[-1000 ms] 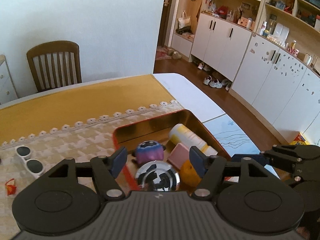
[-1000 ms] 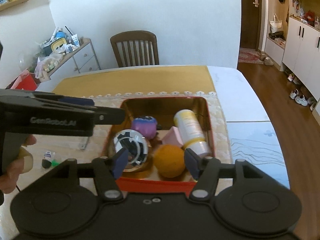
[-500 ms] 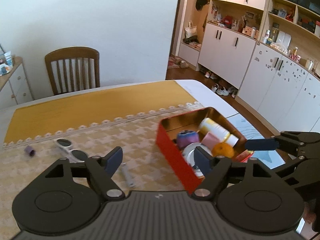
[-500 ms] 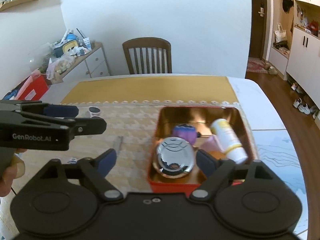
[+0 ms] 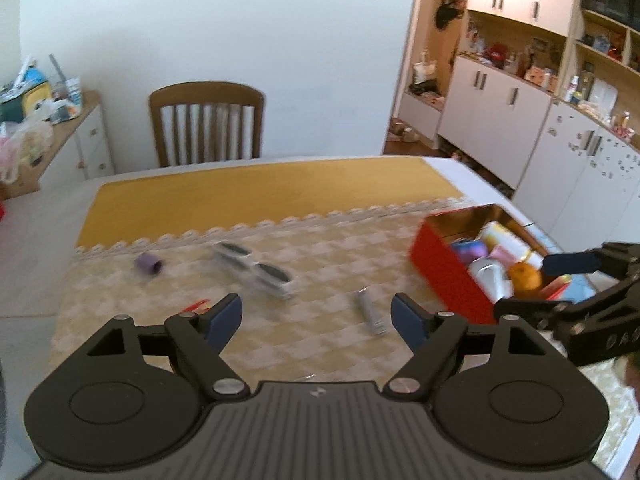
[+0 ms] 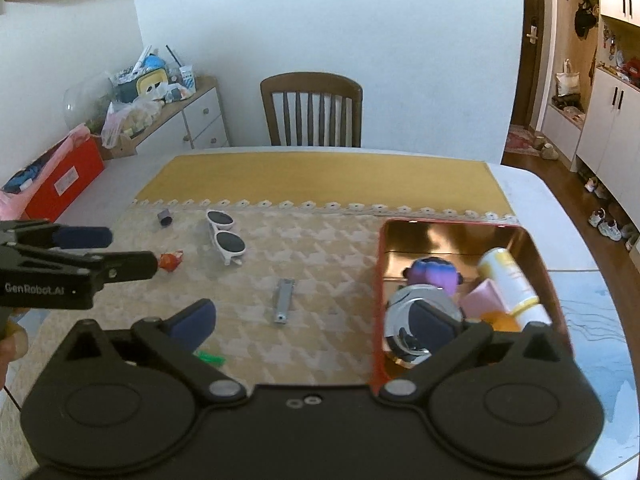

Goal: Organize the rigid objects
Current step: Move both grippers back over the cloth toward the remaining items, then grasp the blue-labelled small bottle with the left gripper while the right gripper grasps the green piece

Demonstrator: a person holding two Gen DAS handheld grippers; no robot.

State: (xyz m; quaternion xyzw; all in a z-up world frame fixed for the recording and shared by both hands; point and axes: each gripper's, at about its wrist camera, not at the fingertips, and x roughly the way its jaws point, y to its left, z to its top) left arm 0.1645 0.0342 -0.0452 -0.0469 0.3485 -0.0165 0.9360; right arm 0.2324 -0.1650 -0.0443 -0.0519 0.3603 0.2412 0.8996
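A red tin box (image 6: 378,300) (image 5: 444,268) at the table's right holds a silver round lid (image 6: 424,312), a purple toy (image 6: 434,274), a pink block (image 6: 482,300), an orange ball (image 5: 524,276) and a white-yellow bottle (image 6: 510,280). White sunglasses (image 6: 225,237) (image 5: 256,270), a metal nail clipper (image 6: 283,300) (image 5: 370,312), a purple cap (image 5: 148,264) (image 6: 165,217), a red wrapper (image 6: 171,261) and a green bit (image 6: 209,357) lie on the cloth. My left gripper (image 5: 318,316) is open and empty above the cloth. My right gripper (image 6: 316,320) is open and empty.
A wooden chair (image 6: 312,110) stands at the table's far side. A cluttered white dresser (image 6: 176,120) and a red box (image 6: 60,184) are at the left. White cabinets (image 5: 520,128) line the right wall. The yellow runner (image 6: 320,180) crosses the far table.
Both grippers have pulled back and swung left from the tin box. The sunglasses, nail clipper and purple cap have come into view. The silver lid stays in the box.
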